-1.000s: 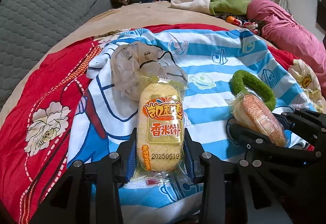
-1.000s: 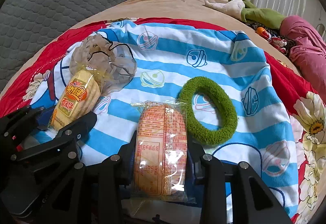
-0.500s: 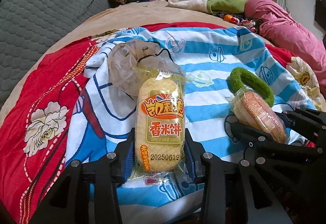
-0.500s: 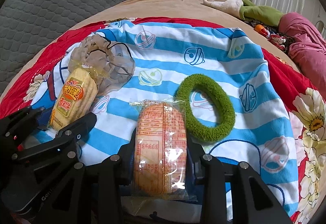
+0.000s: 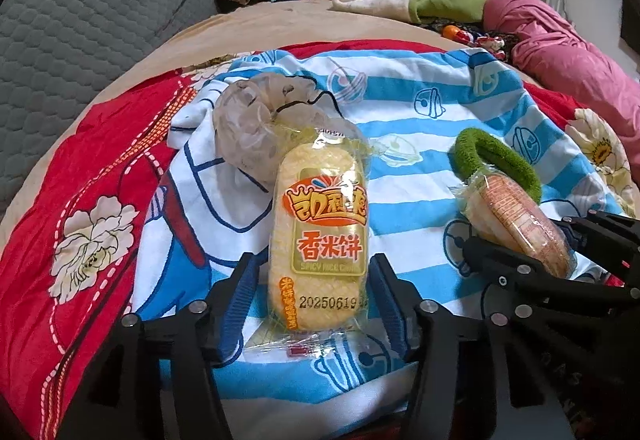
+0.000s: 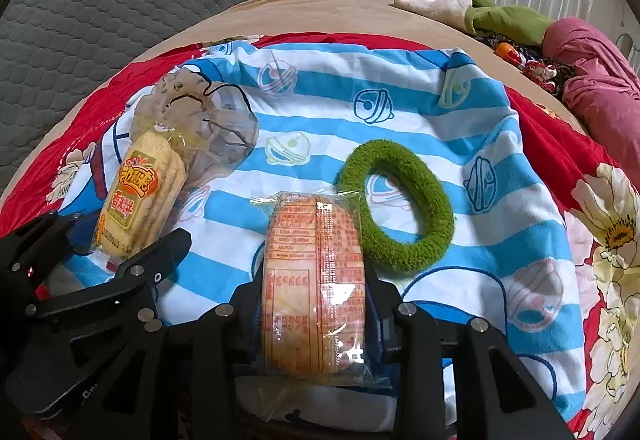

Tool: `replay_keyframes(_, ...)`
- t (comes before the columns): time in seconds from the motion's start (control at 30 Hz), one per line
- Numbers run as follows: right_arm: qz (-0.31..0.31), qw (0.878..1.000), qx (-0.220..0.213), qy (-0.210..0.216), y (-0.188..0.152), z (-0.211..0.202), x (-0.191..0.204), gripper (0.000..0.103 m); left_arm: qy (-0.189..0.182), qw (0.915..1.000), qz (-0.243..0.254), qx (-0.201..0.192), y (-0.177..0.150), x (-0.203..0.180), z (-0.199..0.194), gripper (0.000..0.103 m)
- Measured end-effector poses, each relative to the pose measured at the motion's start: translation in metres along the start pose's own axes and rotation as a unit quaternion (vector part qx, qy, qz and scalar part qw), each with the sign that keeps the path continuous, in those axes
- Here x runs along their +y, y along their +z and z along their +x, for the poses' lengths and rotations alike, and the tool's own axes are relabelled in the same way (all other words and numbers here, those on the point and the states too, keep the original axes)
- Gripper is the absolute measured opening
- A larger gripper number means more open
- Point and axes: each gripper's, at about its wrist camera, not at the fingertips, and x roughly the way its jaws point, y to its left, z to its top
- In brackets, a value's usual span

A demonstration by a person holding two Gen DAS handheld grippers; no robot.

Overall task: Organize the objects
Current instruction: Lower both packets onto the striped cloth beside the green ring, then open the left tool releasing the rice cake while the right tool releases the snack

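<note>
1. On the striped blanket point(image 5: 420, 112) that covers the bed, taken from left to right, a crumpled clear bag point(image 5: 256, 128) lies farthest left, touching the top end of the yellow rice-cracker pack point(image 5: 320, 236).
2. That pack sits between the fingers of the left hand-held gripper point(image 5: 316, 300); the blue pads look apart from the wrapper in the left wrist view, so I judge this gripper loosened, not clamped.
3. Right of it, the orange-printed cracker pack point(image 6: 316, 288) is pinched at its lower half by the right hand-held gripper point(image 6: 316, 320), pads pressed on both long sides.
4. Just right of that pack, touching its upper corner, lies the green fuzzy ring point(image 6: 396, 208).
5. Handling, as a judgement: both packs seem light, with slick film and brittle contents, so take them across the long sides, gently. The ring looks soft and squashy.
6. Hard to make out: the bag's contents, the packs' bottom seals behind the fingers, and the wrappers' small print.
</note>
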Motion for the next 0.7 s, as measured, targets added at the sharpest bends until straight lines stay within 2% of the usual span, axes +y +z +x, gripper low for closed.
replay_keyframes(0.7, 0.012, 1.000, 0.009, -0.007, -0.0021, -0.0047, -0.0065, 0.047, 0.003, 1.0000, 0.000, 0.005, -0.0020, 0.0000, -0.0001, 0.073)
